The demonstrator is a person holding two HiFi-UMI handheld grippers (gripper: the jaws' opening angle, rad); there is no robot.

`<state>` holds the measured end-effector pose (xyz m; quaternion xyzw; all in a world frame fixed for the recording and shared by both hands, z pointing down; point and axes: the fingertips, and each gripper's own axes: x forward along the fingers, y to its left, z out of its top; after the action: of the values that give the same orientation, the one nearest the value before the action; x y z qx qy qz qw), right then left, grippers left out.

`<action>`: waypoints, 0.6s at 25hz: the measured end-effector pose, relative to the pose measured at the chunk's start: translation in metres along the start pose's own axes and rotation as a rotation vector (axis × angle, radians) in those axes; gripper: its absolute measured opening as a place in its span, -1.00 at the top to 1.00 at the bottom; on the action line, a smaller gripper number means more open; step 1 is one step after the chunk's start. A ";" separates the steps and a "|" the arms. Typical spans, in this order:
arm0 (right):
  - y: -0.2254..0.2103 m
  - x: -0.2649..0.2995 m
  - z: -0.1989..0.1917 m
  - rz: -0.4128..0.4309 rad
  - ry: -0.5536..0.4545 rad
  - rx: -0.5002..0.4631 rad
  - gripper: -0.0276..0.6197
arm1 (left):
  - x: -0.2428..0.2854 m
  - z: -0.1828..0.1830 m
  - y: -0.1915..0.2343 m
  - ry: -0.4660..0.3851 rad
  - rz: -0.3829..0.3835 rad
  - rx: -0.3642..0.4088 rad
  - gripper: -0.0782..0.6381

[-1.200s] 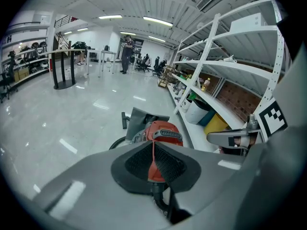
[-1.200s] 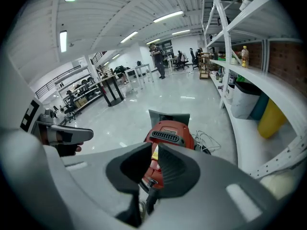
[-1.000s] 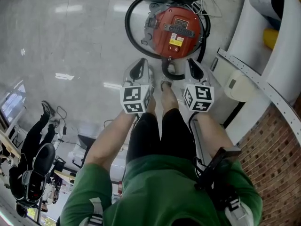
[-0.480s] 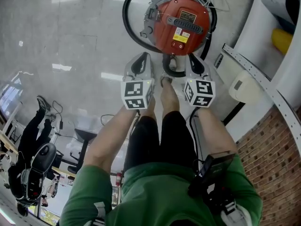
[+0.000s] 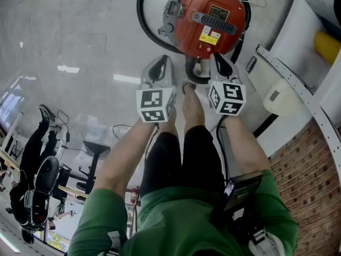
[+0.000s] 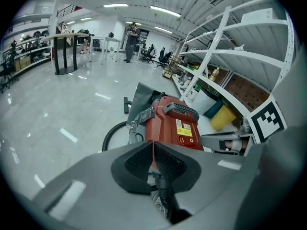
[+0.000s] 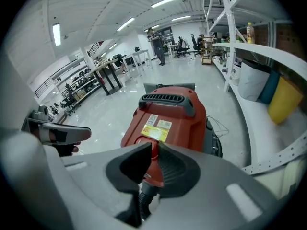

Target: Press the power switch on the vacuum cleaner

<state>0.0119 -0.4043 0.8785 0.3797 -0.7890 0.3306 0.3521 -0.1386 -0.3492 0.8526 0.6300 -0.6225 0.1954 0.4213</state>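
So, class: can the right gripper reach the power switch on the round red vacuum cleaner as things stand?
Probably yes. The right gripper, jaws shut, points at the round red vacuum cleaner, whose power switch faces it; nothing lies between.

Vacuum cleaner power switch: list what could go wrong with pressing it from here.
1. The power switch is small and sits low on the red vacuum cleaner. The shut right gripper could slip off it onto the yellow label.
2. The vacuum cleaner stands on a glossy floor, so a hard push may shove it away instead of clicking the switch.
3. The black hose curls close to the person's shoe, and a step forward could snag it.
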 end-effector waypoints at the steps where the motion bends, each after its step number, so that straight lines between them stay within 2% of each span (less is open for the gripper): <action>1: 0.000 0.002 0.000 -0.001 0.002 0.003 0.82 | 0.001 -0.001 0.001 0.001 0.000 -0.002 0.76; 7: -0.002 0.011 -0.004 0.000 0.023 0.031 0.81 | 0.003 0.001 0.003 0.007 0.005 -0.027 0.76; 15: -0.003 0.012 -0.004 0.006 0.020 0.047 0.79 | 0.005 0.002 0.006 0.003 0.005 -0.019 0.76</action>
<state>0.0098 -0.4066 0.8906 0.3819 -0.7787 0.3539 0.3501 -0.1438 -0.3532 0.8566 0.6244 -0.6251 0.1914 0.4275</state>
